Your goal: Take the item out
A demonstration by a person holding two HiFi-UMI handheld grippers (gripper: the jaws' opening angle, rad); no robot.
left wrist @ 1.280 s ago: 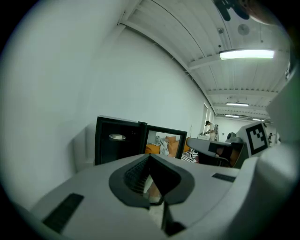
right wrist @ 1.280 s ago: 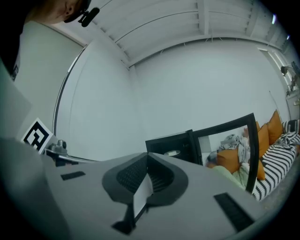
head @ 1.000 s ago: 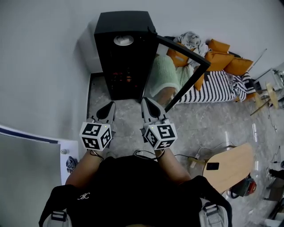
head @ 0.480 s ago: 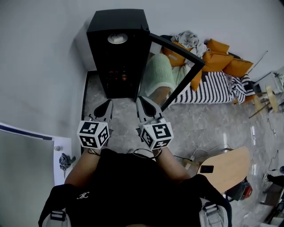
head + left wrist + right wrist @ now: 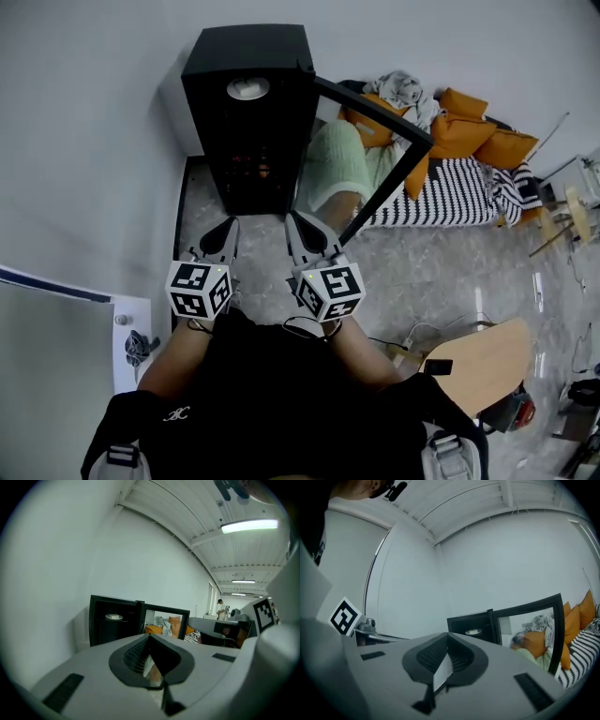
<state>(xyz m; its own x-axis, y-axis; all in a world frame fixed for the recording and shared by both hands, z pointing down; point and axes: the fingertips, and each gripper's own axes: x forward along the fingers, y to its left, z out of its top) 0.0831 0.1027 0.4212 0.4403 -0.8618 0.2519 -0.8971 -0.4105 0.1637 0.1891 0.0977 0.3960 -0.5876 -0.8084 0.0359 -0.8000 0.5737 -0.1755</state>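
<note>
One round white dish (image 5: 247,88) lies flat inside the open black cabinet (image 5: 246,52).

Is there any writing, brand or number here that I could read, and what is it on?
No words or numbers can be read.
Black-and-white square patterns on the left gripper's cube and the right gripper's cube: coded markers, not letters.
Small white emblem on the person's black shirt: too small to read.
On the tall black cabinet: no label shows.
</note>
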